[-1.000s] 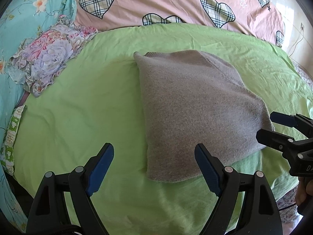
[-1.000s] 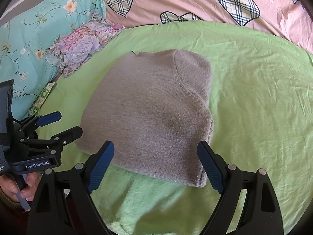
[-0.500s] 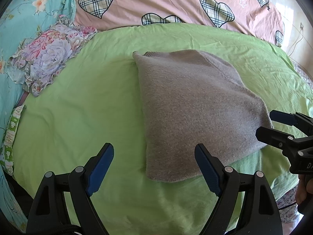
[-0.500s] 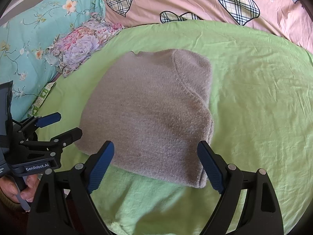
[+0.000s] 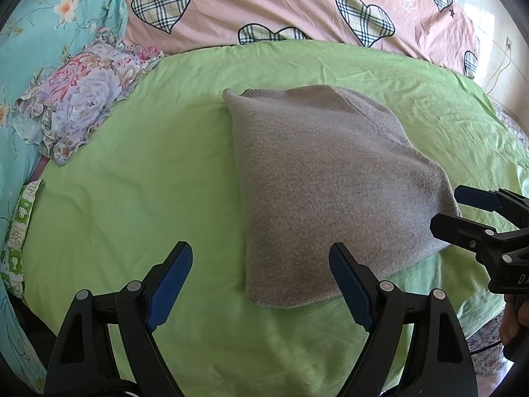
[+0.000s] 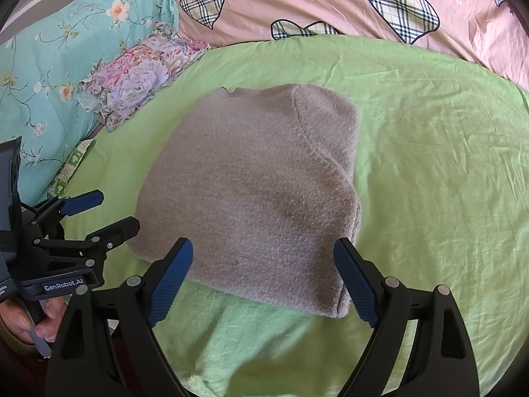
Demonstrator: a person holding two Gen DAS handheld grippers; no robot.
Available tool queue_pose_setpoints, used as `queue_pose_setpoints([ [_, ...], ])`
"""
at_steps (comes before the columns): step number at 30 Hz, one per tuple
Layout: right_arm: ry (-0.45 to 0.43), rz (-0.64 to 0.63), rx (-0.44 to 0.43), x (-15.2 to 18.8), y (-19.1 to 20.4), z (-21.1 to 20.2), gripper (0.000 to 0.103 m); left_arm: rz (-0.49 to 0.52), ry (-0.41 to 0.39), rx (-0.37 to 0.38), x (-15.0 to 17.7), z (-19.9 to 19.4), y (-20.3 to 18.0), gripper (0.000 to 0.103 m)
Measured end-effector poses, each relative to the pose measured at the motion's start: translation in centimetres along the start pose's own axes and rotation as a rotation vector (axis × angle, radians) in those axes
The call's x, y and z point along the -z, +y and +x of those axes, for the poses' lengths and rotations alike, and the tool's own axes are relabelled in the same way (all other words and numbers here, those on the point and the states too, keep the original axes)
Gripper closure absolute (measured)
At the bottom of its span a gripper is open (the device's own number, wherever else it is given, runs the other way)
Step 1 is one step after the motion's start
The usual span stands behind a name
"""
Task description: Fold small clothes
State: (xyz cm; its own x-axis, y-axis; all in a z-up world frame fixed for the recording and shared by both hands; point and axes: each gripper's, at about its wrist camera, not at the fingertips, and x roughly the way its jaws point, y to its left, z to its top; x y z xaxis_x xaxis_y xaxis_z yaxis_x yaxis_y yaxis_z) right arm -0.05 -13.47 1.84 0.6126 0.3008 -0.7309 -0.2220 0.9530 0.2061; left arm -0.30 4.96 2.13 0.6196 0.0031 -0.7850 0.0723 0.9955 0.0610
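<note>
A light green sheet (image 5: pixel 139 198) fills the middle of both wrist views, bounded along the top of the frame by a pink quilt with plaid hearts (image 5: pixel 297 3) and at the upper left by a turquoise floral cover (image 6: pixel 49 66), with a frilled purple-and-pink flowered pillow (image 5: pixel 79 99) resting on the sheet's upper-left edge. A folded grey knit garment (image 5: pixel 324 182) lies flat at centre frame on the sheet, its far corner pointing to the top of the frame and its near edge just beyond both tools' fingertips; bare green sheet lies open to its left in the left wrist view and to its right in the right wrist view. The left gripper (image 5: pixel 261 284) hovers at the bottom of its frame with jaws spread wide and nothing between the blue pads, the garment's near corner just above them. The right gripper (image 6: pixel 264 278) is likewise spread wide and empty, its pads apart from the garment's near edge. In the right wrist view, white lettering "GenRobot.AI" (image 6: pixel 64 287) reads on the left tool's body at lower left, above a person's fingers (image 6: pixel 43 329). In the left wrist view only "D" and part of another letter show at the right edge.
</note>
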Motion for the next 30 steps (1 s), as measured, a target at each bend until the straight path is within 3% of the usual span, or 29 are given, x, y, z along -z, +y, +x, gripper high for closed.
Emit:
queue_pose_setpoints([
  [30,-0.004,0.002,-0.001,-0.02,0.41,-0.11,0.016,0.000,0.002,0.004,-0.17,0.05,-0.05,0.018],
])
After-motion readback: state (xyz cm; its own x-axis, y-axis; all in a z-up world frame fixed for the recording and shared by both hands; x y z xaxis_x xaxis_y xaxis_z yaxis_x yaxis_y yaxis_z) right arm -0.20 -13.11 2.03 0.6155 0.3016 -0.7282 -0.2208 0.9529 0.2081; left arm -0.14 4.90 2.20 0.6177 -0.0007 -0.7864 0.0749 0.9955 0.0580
